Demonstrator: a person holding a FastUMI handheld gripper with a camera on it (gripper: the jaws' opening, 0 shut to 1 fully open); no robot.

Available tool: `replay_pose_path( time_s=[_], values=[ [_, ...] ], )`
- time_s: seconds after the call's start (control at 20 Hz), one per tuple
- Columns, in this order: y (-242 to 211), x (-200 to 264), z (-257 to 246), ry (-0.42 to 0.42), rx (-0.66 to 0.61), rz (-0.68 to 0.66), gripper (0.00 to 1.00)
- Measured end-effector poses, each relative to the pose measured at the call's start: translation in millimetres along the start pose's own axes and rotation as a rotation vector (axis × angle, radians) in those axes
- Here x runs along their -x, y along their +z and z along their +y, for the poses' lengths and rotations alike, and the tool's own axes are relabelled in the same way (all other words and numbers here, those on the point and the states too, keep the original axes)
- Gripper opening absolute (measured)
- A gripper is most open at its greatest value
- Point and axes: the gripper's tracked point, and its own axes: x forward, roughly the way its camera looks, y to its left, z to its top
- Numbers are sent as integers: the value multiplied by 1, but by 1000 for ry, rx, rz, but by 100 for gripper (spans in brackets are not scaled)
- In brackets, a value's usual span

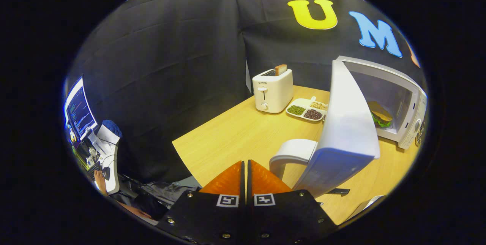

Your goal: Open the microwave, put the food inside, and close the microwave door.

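**Door open, food already in**

Gripper [245,169] pinched together on nothing, over the pale wooden table [235,135]. Just beside: wide-swung white microwave door [343,123] with curved handle. Beyond, sandwich with green lettuce [379,116] inside white boxy microwave [408,123]. Further back, cream toaster [272,91].

The open microwave door [343,131] hides part of the microwave [402,100] cavity and the near portion of the food [381,117] inside. It also covers one end of the divided snack tray [300,102]. The control panel markings are too small to tell.
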Motion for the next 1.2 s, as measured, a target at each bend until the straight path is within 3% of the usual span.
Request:
replay_pose_path(
  time_s=[0.6,1.2],
  values=[
    [-8,47,-59,-75,-36,-2,1],
    [10,82,-173,-269,-71,-47,1]
  ],
)
